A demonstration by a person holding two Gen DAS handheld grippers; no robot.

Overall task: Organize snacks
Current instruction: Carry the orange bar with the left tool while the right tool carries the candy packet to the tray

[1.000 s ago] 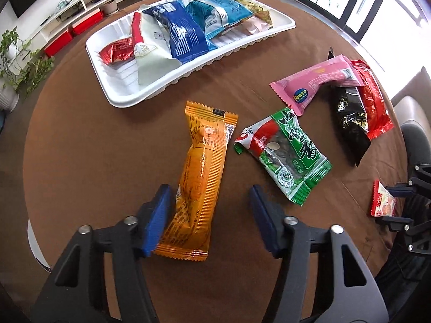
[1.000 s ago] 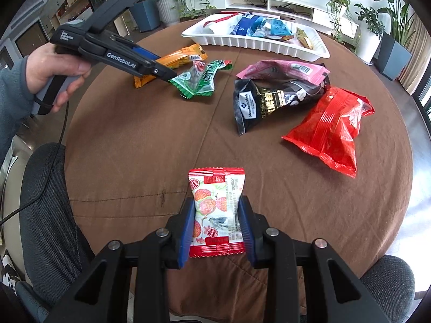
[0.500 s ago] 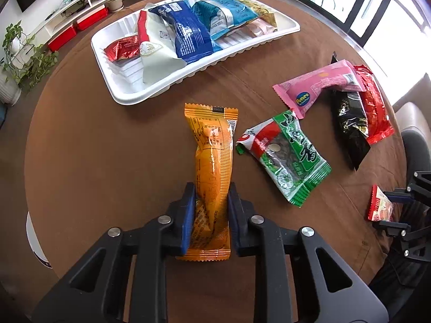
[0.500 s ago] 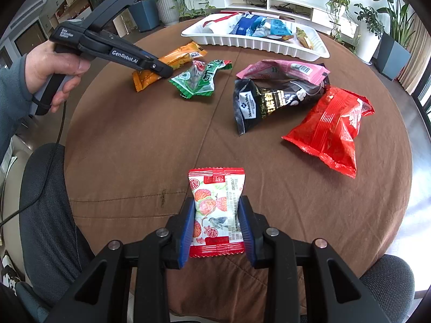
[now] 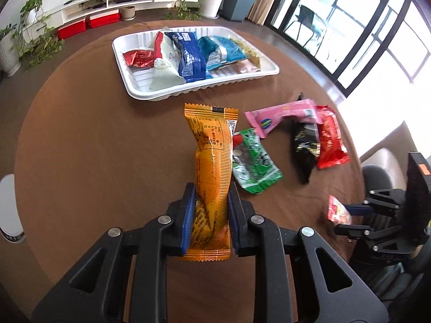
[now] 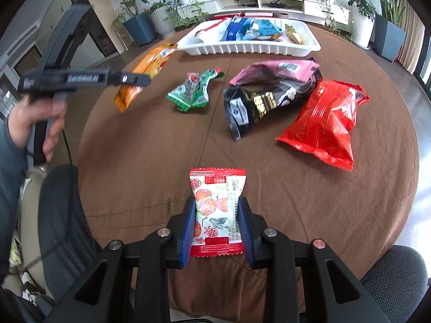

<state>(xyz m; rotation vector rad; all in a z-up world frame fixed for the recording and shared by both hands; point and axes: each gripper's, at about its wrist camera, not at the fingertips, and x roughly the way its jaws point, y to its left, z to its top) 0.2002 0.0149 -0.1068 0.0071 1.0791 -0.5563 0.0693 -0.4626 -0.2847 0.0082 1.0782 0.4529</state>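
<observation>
Gripping the orange snack bar (image 5: 212, 172) in clenched left tongs (image 5: 210, 215), lifted clear of the counter (image 5: 107, 148), short of the white tray (image 5: 129, 86). Right tongs (image 6: 216, 226) clamped on the small red packet (image 6: 216, 210), near the counter's edge.

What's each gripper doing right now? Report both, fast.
Left gripper: shut on the long orange foil snack packet, lifted off the table.
Right gripper: shut on the small red-and-white sweet wrapper.
</observation>
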